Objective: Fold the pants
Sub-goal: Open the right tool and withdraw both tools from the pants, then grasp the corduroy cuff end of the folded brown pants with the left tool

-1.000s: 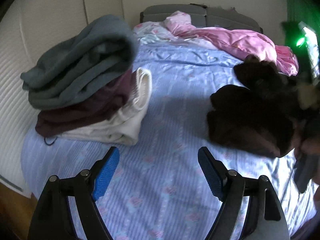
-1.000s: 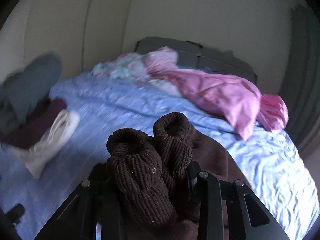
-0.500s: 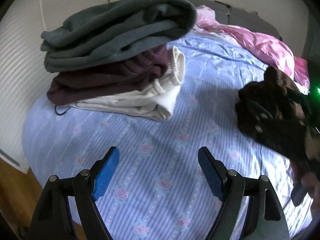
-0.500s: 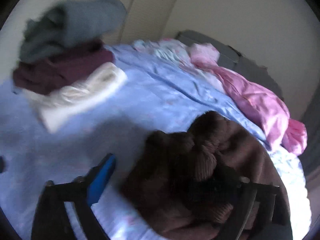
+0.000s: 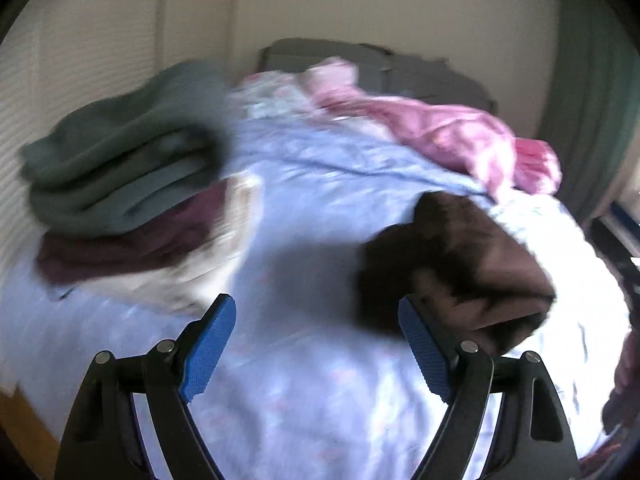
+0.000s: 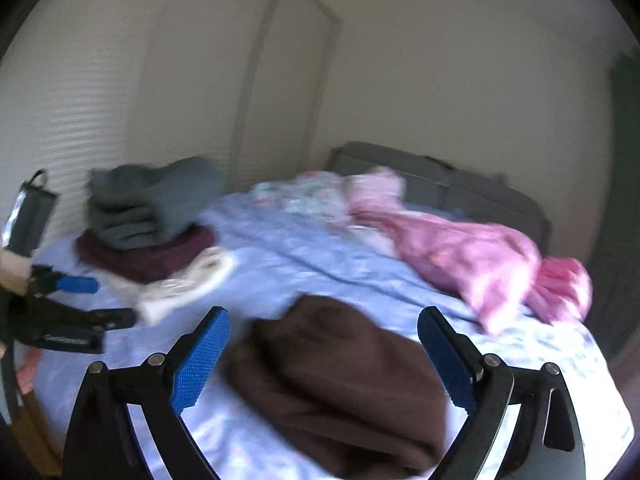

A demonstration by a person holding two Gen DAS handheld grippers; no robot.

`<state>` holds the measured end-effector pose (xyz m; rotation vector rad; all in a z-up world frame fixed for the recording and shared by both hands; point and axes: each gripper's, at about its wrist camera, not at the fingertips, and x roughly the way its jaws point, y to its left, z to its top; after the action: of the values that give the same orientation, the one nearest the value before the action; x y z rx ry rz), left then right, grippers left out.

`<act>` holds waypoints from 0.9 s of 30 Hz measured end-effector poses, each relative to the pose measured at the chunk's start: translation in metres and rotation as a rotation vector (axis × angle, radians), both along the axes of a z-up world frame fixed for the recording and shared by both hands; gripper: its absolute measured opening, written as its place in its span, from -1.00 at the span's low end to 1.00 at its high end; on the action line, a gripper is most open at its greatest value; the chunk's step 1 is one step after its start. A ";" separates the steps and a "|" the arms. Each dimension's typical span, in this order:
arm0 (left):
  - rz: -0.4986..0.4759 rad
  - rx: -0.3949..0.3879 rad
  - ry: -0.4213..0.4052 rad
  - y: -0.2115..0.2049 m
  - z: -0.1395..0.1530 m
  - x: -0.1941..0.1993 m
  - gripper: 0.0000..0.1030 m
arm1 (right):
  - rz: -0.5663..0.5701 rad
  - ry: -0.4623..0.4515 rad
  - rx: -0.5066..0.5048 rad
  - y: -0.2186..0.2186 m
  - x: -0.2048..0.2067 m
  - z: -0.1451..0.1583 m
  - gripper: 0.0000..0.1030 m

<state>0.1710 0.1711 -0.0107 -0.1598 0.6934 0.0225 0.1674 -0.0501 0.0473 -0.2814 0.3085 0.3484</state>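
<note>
Right wrist view shows the brown pants [image 6: 340, 380] lying bunched on the bed [image 6: 280, 264], so they're free to spread. Right gripper [image 6: 324, 364] and left gripper [image 5: 316, 348] both hover with jaws wide apart, gripping nothing, probably about to regrab.

folded clothes stack [image 5: 120, 200] — pink bedding [image 6: 472, 256], blue sheet [image 5: 312, 380]

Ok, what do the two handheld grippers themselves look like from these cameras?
The left gripper and the right gripper look alike: black plastic frames with cut-out, angular arms, silver pivot pins, and textured blue pads lining the inner fingers. In the right wrist view, small pale lettering shows on the left one's black body, unreadable.
</note>
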 end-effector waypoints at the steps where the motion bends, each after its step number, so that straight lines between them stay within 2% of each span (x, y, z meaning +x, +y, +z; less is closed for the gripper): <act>1: -0.042 -0.002 -0.009 -0.014 0.004 0.010 0.62 | -0.053 0.009 0.019 -0.015 0.008 -0.001 0.86; 2: -0.079 -0.006 -0.016 -0.024 0.007 0.019 0.62 | -0.087 0.023 0.040 -0.026 0.013 -0.002 0.86; 5: -0.162 -0.037 -0.027 -0.047 0.015 0.047 0.62 | -0.209 0.126 0.189 -0.070 0.037 -0.016 0.86; 7: -0.175 -0.043 -0.032 -0.056 0.019 0.064 0.62 | -0.240 0.204 0.215 -0.087 0.055 -0.028 0.86; 9: -0.201 -0.065 -0.025 -0.062 0.021 0.085 0.60 | -0.280 0.229 0.239 -0.099 0.064 -0.035 0.86; 12: -0.226 -0.134 0.037 -0.068 0.019 0.113 0.47 | -0.312 0.288 0.296 -0.115 0.074 -0.045 0.86; 14: -0.221 -0.162 0.101 -0.074 0.014 0.129 0.29 | -0.332 0.314 0.320 -0.123 0.081 -0.051 0.86; 16: -0.228 -0.152 0.139 -0.083 0.007 0.136 0.12 | -0.345 0.320 0.321 -0.128 0.085 -0.055 0.86; 18: -0.232 -0.147 0.197 -0.089 -0.002 0.144 -0.16 | -0.353 0.319 0.323 -0.131 0.083 -0.056 0.86; 19: -0.241 -0.169 0.238 -0.090 -0.008 0.147 -0.48 | -0.355 0.320 0.323 -0.132 0.084 -0.057 0.86; 20: -0.244 -0.177 0.252 -0.089 -0.011 0.147 -0.54 | -0.356 0.322 0.324 -0.134 0.084 -0.058 0.86; 23: -0.201 -0.177 0.188 -0.078 0.000 0.130 -0.59 | -0.357 0.324 0.319 -0.136 0.085 -0.060 0.86; 26: -0.160 -0.233 0.130 -0.057 0.016 0.110 -0.59 | -0.347 0.318 0.330 -0.138 0.082 -0.058 0.86; 27: -0.152 -0.217 0.118 -0.053 0.017 0.105 -0.59 | -0.339 0.317 0.343 -0.138 0.081 -0.056 0.86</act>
<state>0.2761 0.1177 0.0066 -0.3152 0.8239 -0.1909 0.2481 -0.1880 -0.0091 0.1670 0.5908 0.1047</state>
